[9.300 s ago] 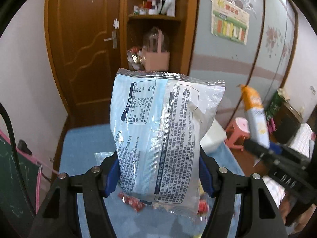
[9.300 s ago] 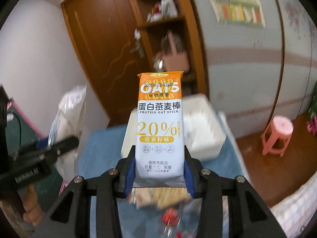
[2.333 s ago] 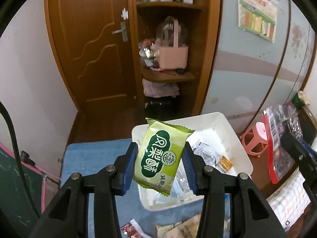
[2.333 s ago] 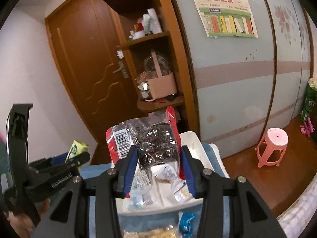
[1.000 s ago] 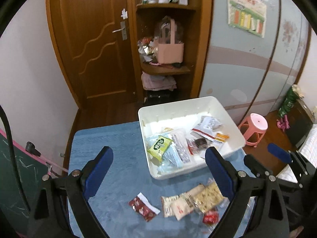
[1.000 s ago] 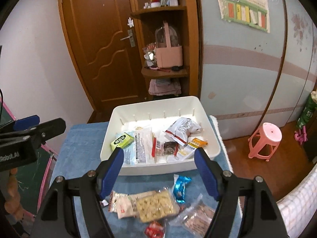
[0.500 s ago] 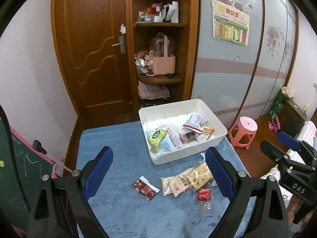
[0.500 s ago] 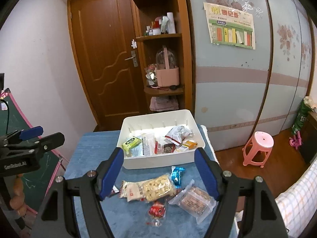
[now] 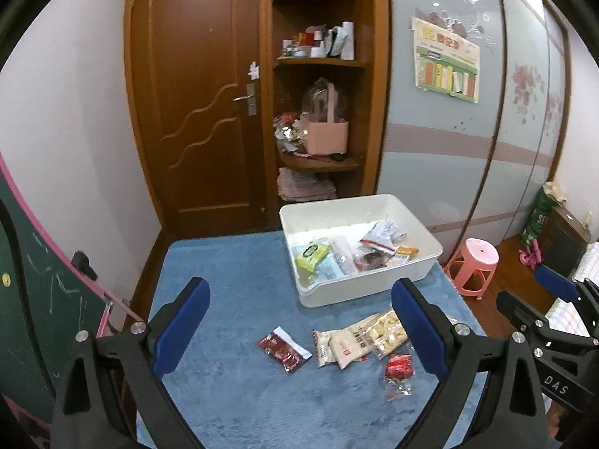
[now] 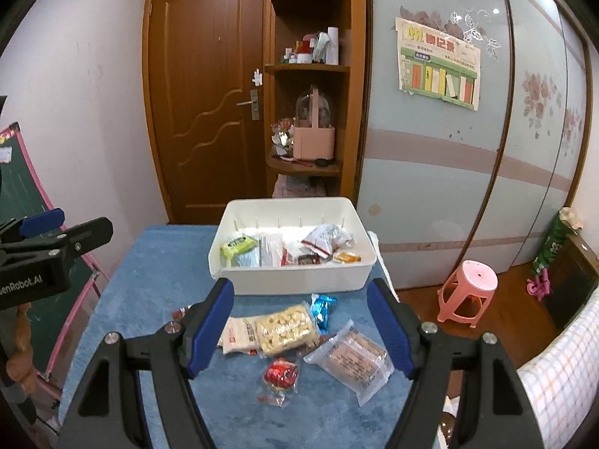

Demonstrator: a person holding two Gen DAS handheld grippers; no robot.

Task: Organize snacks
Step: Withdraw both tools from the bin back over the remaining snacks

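Note:
A white bin [image 9: 374, 288] [image 10: 295, 280] stands at the far side of a blue-covered table [image 9: 232, 284] and holds several snack packs, among them a green one [image 9: 312, 252] [image 10: 239, 244]. Loose snacks lie in front of it: a dark red pack [image 9: 282, 348], a clear bag of pale puffs [image 10: 286, 327] [image 9: 387, 331], a white pack [image 9: 348, 346], a small red pack [image 10: 280, 372] [image 9: 400, 366], a blue candy [image 10: 322, 308], a clear bag of brown bars [image 10: 353, 359]. My left gripper [image 9: 299, 331] and right gripper [image 10: 299, 331] are open and empty, held high above the table's near side.
A wooden door [image 9: 198, 112] and corner shelf with a pink basket [image 9: 325, 134] stand behind the table. A pink stool [image 10: 468, 295] is on the floor to the right. A green chalkboard [image 9: 33, 299] leans at the left. A checked cloth [image 10: 561, 374] is at the right.
Both grippers have let their snacks go into the bin, opened, and drawn back and up, so the whole table now shows.

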